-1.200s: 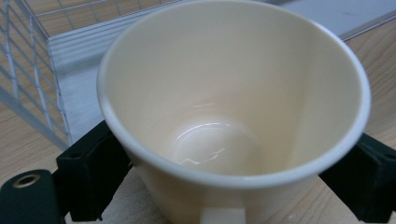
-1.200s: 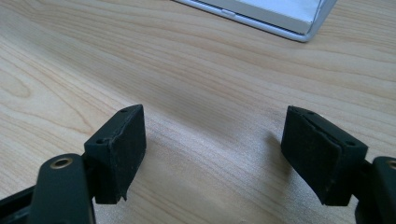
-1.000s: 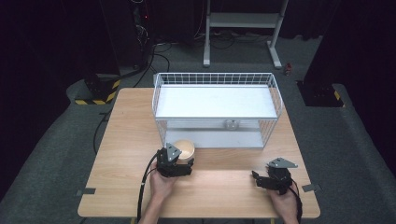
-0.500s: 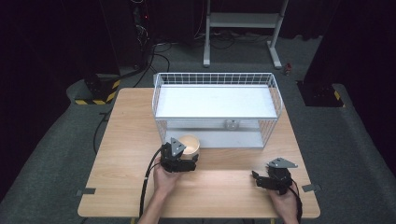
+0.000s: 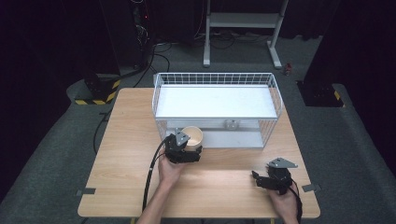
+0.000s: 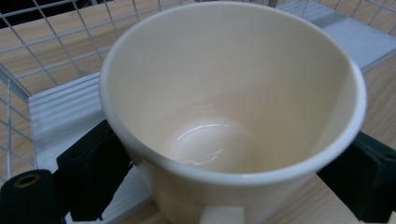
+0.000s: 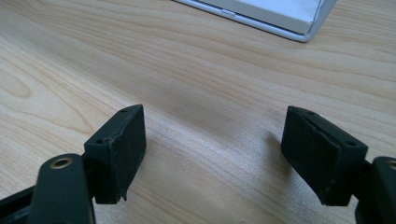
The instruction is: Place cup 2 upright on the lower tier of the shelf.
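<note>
L gripper [image 5: 183, 150] is clamping the cup [image 6: 233, 112] by the rack [image 5: 217, 100] — could be clipping its wire w/ the rim; R gripper [image 7: 224, 154] is idling, jaws apart.

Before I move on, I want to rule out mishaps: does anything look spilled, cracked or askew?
Nothing stands out. The cream cup is empty and unchipped, upright in the left gripper at the wire rack. The right gripper is open over bare table.

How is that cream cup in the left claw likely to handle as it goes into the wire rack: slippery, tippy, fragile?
The cup looks glossy and glazed, so probably slippery against the left claw pads and likely breakable if knocked on the wire rack. It is rigid, so it should not deform. It is empty and narrows toward its base, so it may tip if set down tilted.
</note>
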